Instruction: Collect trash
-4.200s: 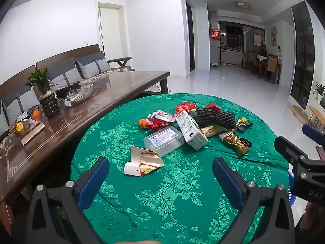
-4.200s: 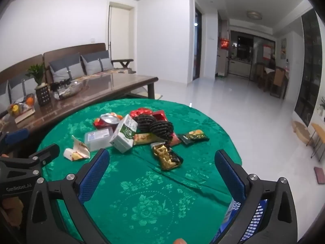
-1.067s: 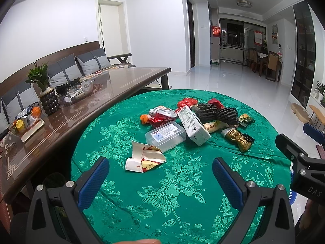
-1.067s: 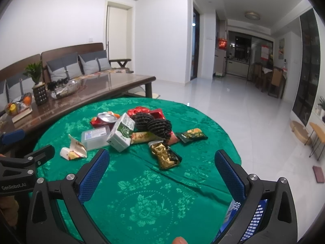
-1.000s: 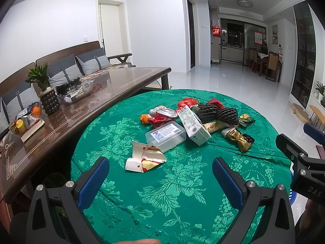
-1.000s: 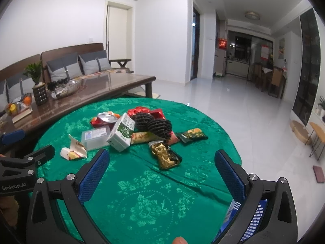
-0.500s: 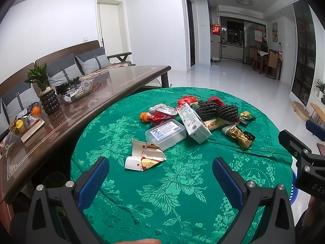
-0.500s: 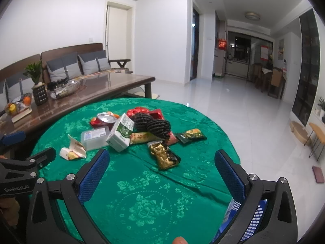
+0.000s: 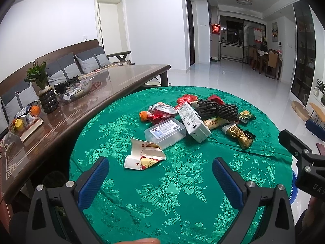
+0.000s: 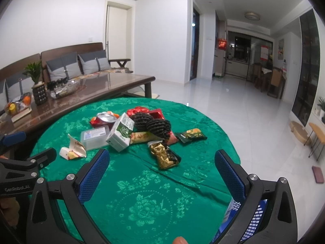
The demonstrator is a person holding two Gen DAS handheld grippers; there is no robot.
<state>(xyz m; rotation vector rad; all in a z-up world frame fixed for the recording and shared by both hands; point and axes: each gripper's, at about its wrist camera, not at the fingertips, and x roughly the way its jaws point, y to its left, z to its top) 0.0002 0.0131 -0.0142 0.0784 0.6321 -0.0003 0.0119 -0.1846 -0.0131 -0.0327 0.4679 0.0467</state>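
Nothing grasped yet: left tool [image 9: 160, 168] and right tool [image 10: 162, 162] both gape, released. Torn paper wrapper [image 9: 144, 154] lies on the counter [image 9: 182, 193] just ahead of left; gold wrapper [image 10: 165, 154] just ahead of right.

At the left of the frame runs a long dark wooden table [image 9: 126, 77] with a glossy top. On it, toward the left edge, stand a small green plant in a black beaded pot [image 9: 47, 99], a glass bowl of dark odds and ends [image 9: 75, 88] just beside it, and a dish with orange fruit [image 9: 24, 118] nearer the edge. Behind the table sits a wooden sofa with grey cushions [image 9: 79, 63]. A white door [image 9: 109, 22] is upper centre-left. At the upper right, a dining area with wooden chairs [image 9: 272, 63] opens across the pale tiled floor [image 9: 233, 81].
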